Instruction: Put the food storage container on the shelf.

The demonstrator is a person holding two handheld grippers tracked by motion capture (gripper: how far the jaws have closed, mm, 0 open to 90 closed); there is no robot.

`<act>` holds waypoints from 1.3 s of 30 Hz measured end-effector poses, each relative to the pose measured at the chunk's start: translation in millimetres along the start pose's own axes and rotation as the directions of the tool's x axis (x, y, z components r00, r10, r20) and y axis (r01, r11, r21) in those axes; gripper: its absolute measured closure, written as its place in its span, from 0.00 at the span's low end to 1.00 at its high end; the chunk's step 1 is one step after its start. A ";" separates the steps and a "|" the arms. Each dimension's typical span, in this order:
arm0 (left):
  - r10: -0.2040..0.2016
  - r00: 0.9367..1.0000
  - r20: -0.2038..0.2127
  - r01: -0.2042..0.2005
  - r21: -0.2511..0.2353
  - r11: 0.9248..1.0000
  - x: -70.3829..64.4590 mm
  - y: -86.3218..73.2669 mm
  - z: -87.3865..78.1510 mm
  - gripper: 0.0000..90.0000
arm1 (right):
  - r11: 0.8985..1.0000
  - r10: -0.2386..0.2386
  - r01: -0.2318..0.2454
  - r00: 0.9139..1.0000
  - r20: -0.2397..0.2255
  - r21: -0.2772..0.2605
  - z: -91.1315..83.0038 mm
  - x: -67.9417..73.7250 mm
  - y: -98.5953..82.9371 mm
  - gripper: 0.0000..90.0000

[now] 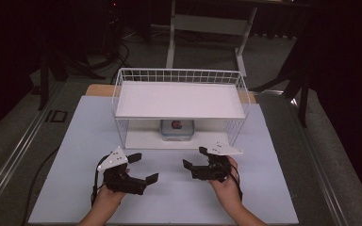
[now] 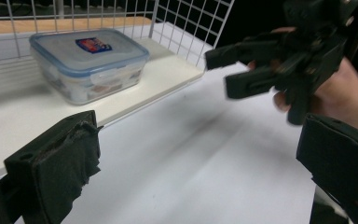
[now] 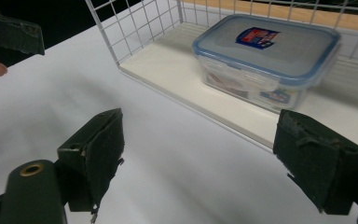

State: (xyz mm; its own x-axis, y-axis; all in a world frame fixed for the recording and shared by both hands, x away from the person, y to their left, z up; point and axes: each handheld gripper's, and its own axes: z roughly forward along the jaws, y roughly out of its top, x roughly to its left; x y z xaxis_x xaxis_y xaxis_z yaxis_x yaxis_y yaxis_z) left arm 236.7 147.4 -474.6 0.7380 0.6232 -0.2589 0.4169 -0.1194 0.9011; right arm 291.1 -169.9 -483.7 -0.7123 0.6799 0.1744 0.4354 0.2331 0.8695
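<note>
box (image 2: 88, 63): clear glossy plastic | rack (image 1: 179, 75): white wire metal | table (image 1: 169, 197): matt, smooth

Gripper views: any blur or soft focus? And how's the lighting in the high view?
Left gripper view: the right gripper is motion-smeared; the lidded container is fairly sharp. Right gripper view: the container's right edge is smeared, and the near jaws are soft. High view: table bright, surroundings dark, the container under the shelf shaded.

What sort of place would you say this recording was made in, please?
Probably a lab or studio set up for recording: a table with a white wire shelf, dark curtains around it and loose cables on the floor.
</note>
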 end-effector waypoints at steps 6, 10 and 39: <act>-0.005 1.000 -0.022 0.005 0.008 1.000 3.1 -5.5 -10.1 0.00 | 1.000 -0.012 0.012 1.000 0.001 0.000 -17.5 -2.6 -8.2 0.18; -0.011 1.000 -0.025 0.012 0.023 1.000 5.1 -12.0 -12.3 0.00 | 1.000 -0.009 0.009 1.000 0.007 0.020 -23.9 -3.1 -19.3 0.18; 0.048 0.995 -0.084 -0.045 0.035 0.998 13.7 -38.4 -23.1 0.00 | 0.997 0.003 0.001 0.998 0.065 -0.071 -79.4 -32.7 -52.6 0.18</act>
State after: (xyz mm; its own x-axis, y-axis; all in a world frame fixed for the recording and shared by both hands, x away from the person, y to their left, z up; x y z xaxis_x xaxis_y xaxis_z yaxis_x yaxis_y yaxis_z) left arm 218.5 178.4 -504.8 0.7103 0.6791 -0.1854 0.4015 -0.1745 0.8991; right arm 247.8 -259.6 -498.4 -0.6737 0.7243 0.1469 0.3939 0.1837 0.9006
